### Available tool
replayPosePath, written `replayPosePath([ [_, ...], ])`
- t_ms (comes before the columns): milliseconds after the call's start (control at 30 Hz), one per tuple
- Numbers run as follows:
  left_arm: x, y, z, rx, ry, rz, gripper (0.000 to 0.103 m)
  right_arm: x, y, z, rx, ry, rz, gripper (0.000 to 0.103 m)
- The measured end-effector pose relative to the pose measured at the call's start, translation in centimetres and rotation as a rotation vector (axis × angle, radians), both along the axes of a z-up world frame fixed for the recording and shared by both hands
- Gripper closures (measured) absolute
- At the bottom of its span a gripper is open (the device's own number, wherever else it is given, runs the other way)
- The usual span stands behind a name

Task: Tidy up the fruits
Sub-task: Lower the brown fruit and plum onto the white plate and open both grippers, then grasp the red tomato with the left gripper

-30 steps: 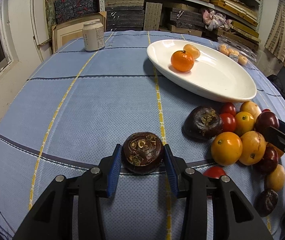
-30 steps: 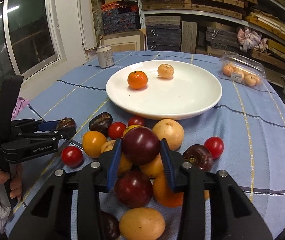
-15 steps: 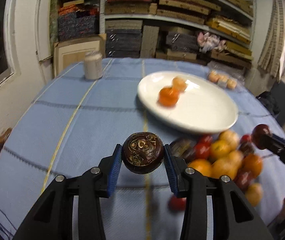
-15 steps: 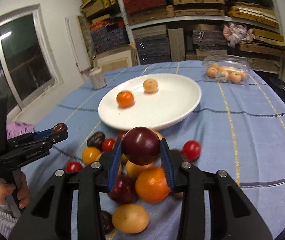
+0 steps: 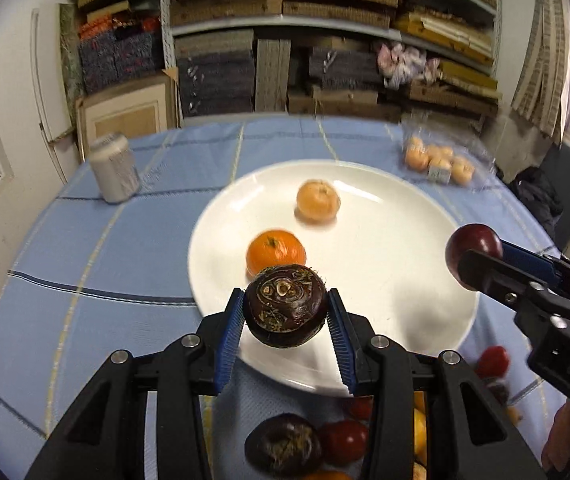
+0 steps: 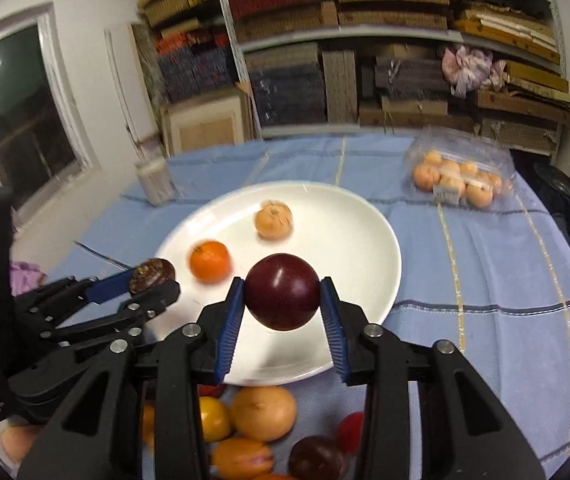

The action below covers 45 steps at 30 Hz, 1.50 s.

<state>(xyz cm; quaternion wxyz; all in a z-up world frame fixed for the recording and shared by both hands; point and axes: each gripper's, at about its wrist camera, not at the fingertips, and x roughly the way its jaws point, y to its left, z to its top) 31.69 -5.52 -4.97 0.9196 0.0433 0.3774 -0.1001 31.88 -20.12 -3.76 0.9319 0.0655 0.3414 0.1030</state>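
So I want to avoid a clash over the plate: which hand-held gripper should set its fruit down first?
Probably the right hand-held gripper: its dark red plum hangs over bare white plate. The left hand-held gripper holds its brown chestnut-like fruit right by the orange mandarin, so it has less room.

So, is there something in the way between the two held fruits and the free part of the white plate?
Nothing visible blocks them. The left gripper and right gripper hang over the near part of the white plate, which is bare; both oranges lie further back.

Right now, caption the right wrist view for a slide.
Right gripper holds a dark red plum over the white plate.
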Motion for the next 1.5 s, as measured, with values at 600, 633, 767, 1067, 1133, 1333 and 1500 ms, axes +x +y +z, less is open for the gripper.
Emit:
replayPosePath([
  [600,-7.0,6.8,1.8,-0.010,-0.159,0.153,0.004,-14.1,-6.9,3.2,0.152,-0.444,-0.170,0.007],
  [633,-7.6,7.6,1.5,-0.027,-0.139,0.166,0.004,-15.0,-7.0,1.8,0.143,-0.404,-0.190,0.007],
  [767,-10.5,9.6,0.2,-0.081,-0.078,0.165,0.004,-16.8,-6.4,-0.2,0.087,-0.325,-0.166,0.007],
  [1067,-14.9,7.4,-2.2,0.011,-0.028,0.032,0.004,-17.3,-6.6,-1.1,0.098,-0.303,-0.191,0.005],
  [1133,-15.1,6.6,-2.5,0.046,-0.032,0.003,0.004,-17.2,-6.9,-1.2,0.112,-0.288,-0.194,0.005],
  [1333,-14.4,4.6,-3.5,0.107,-0.001,-0.066,0.004,-17.2,-6.8,-1.3,0.125,-0.278,-0.186,0.005],
  [1500,-13.9,4.8,-3.3,0.058,-0.013,-0.073,0.004,-16.9,-6.6,-1.2,0.117,-0.269,-0.181,0.005],
])
